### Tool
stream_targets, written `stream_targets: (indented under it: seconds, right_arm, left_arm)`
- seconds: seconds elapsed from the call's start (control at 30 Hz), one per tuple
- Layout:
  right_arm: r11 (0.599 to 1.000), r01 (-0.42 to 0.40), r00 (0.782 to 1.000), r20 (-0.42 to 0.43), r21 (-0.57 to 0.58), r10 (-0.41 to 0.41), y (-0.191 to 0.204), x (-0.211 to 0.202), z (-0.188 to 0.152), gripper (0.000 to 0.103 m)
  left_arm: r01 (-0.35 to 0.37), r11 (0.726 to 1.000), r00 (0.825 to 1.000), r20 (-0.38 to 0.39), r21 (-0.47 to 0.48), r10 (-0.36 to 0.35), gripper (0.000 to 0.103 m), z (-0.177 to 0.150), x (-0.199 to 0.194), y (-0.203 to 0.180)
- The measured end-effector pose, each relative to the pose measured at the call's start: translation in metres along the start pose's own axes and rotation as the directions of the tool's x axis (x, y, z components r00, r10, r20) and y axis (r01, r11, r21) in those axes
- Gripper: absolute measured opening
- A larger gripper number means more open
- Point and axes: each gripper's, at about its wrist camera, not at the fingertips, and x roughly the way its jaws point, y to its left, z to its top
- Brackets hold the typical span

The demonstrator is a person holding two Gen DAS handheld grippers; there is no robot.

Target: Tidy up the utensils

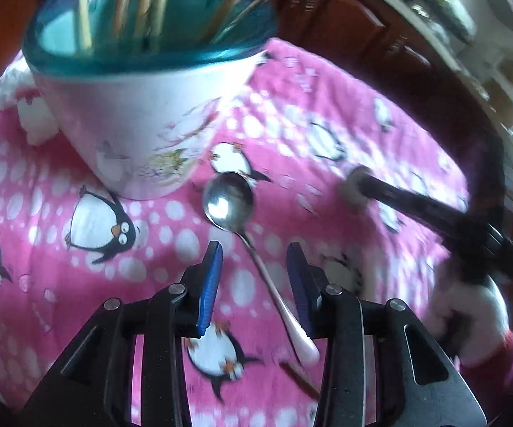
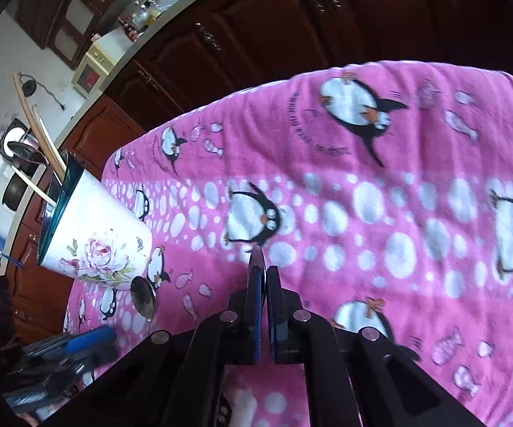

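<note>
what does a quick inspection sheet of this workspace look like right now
surface: pink penguin-print blanket covers the table.
job's things: metal spoon with a pale pink handle lies flat beside the floral pot; the teal-rimmed pot holds wooden chopsticks.
clutter: brown stick end lies on the blanket near the spoon handle.
grippers: left gripper open, fingers either side of the spoon handle, apart from it; right gripper shut on a thin metal utensil, type unclear.
cables: nothing seen on the blanket.
surroundings: dark wooden cabinets, pale countertop with bottles.
</note>
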Motion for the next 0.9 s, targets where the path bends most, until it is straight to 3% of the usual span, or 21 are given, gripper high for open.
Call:
stream_targets:
  seconds: [0.1,0.2,0.5,0.53,0.6,0.73,0.9]
  right_arm:
    - [1.000,-0.026,1.000,-0.007,-0.001,0.026,-0.002,-0.004,-0.003,0.002]
    - [0.999,-0.040,0.999,-0.015,0.001,0.040,-0.005,-0.006,-0.005,0.002]
    - [0.998,-0.058,0.998,-0.008,0.019,0.058,-0.012,0.002,-0.004,0.002]
    - [0.997,-0.068,0.998,-0.010,0.026,0.069,-0.013,0.004,-0.004,0.002]
    - [0.995,-0.084,0.996,-0.014,0.044,0.085,-0.017,0.009,-0.002,0.002]
    - [0.989,-0.126,0.992,-0.022,0.077,0.128,-0.021,0.013,0.002,0.003]
    - [0.995,-0.097,0.995,0.000,-0.007,0.097,0.001,-0.009,0.001,0.001]
  left_arm:
    - [-0.017,0.998,1.000,-0.015,-0.062,0.016,0.036,0.001,0.013,0.008]
    - [-0.061,0.995,0.997,0.043,-0.080,0.064,0.036,0.001,0.011,0.013]
    - [-0.045,0.991,0.992,0.110,-0.127,0.059,0.035,0.019,0.024,0.023]
    - [-0.038,0.991,0.991,0.118,-0.131,0.054,0.033,0.020,0.026,0.023]
    - [-0.046,0.992,0.992,0.112,-0.117,0.059,0.014,0.022,0.029,0.021]
    - [-0.035,0.997,0.992,0.118,-0.072,0.044,0.007,0.022,0.029,0.016]
    - [0.024,0.999,0.994,0.107,-0.043,-0.019,0.001,0.022,0.006,0.015]
